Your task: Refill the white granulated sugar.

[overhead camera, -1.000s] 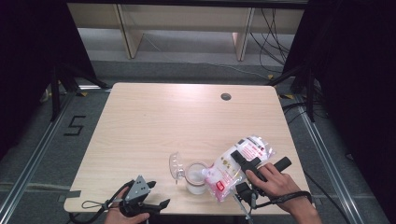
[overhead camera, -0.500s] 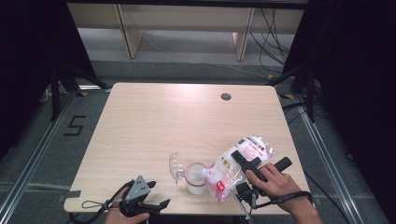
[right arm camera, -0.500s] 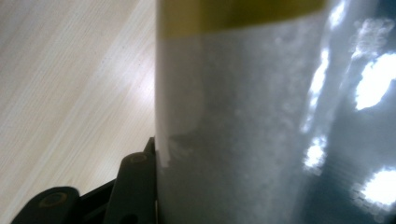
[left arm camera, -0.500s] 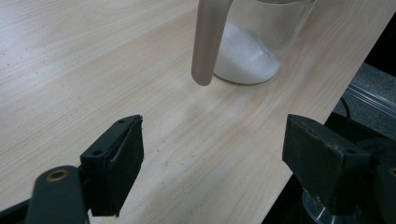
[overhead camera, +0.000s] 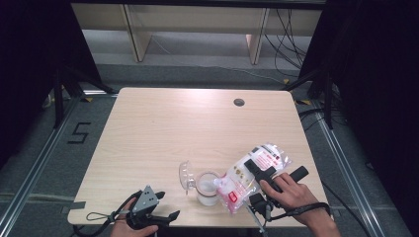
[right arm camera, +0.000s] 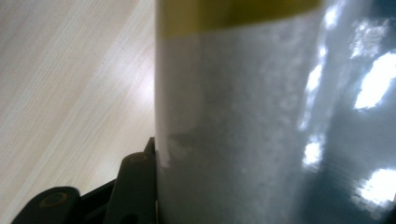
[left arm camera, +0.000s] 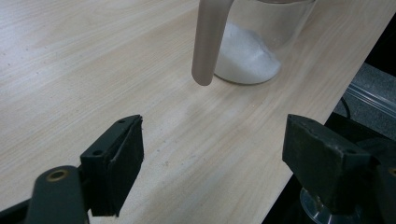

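A clear glass jar (overhead camera: 207, 186) with white grains in its bottom stands near the table's front edge, its hinged lid (overhead camera: 185, 174) swung open to the left. A plastic bag (overhead camera: 247, 177) of white grains, with red print, lies tilted with its lower end over the jar's mouth. My right gripper (overhead camera: 262, 170) is shut on the bag's middle; up close the bag (right arm camera: 261, 116) covers most of the right gripper view. My left gripper (overhead camera: 165, 219) rests open at the front left, with nothing between its fingers. It points at the jar (left arm camera: 252, 51) and a hanging brownish bar (left arm camera: 208, 42).
The wooden table (overhead camera: 173, 128) has a small dark cable hole (overhead camera: 239, 102) at the back right. The front edge runs just past both hands. Wooden shelving (overhead camera: 197, 24) stands behind the table, and cables lie on the floor at right.
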`<state>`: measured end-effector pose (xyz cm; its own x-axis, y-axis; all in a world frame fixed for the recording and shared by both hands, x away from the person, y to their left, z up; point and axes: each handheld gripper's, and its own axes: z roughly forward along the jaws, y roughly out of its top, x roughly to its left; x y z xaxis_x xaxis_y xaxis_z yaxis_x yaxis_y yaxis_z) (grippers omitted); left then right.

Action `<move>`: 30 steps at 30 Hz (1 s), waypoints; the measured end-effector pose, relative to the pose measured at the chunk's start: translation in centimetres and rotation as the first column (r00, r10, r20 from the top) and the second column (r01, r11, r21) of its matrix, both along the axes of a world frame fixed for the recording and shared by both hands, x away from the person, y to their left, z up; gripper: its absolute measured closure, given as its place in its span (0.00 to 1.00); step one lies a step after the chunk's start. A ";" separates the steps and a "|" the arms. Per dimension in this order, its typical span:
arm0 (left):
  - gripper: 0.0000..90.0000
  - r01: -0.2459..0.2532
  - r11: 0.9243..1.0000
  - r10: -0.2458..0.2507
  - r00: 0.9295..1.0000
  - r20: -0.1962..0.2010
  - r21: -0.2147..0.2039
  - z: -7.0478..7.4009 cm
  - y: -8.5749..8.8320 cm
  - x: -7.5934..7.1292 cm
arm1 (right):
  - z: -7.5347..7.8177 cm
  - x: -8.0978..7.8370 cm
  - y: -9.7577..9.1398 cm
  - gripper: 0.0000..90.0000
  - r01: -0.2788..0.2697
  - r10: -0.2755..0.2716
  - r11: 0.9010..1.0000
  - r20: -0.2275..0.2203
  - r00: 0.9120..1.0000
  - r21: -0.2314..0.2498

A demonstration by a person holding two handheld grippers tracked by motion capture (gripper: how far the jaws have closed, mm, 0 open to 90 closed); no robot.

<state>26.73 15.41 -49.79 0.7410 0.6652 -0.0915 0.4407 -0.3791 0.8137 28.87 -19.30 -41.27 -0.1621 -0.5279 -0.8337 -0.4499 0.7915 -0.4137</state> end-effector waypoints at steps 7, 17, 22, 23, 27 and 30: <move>0.23 0.002 1.000 -0.002 1.000 0.000 0.008 0.1 0.0 0.0 | -0.1 0.1 -0.1 0.64 -0.001 0.001 1.000 -0.003 1.000 0.018; 0.23 0.017 1.000 -0.017 1.000 0.018 0.012 0.0 0.1 0.1 | -0.1 0.1 -0.1 0.64 0.001 -0.001 1.000 -0.006 1.000 0.012; 0.23 0.001 1.000 -0.001 1.000 0.002 0.001 0.0 0.0 0.0 | -0.3 0.0 -0.1 0.64 0.002 -0.002 1.000 -0.013 1.000 0.031; 0.23 0.003 1.000 -0.003 1.000 0.005 -0.007 0.0 0.0 0.0 | -0.2 0.0 -0.1 0.64 0.008 -0.008 1.000 -0.009 1.000 0.014; 0.23 0.001 1.000 -0.001 1.000 -0.002 -0.007 0.0 0.0 0.0 | -0.3 0.0 -0.1 0.64 0.006 -0.005 1.000 -0.011 1.000 0.019; 0.23 0.016 1.000 -0.016 1.000 0.018 0.001 0.0 0.0 0.1 | -0.3 0.1 -0.1 0.64 0.005 -0.004 1.000 -0.018 1.000 0.023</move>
<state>26.85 15.45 -49.80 0.7528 0.6536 -0.0776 0.4203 -0.3867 0.8209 28.95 -19.43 -41.59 -0.1792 -0.5081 -0.8424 -0.4533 0.8026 -0.3877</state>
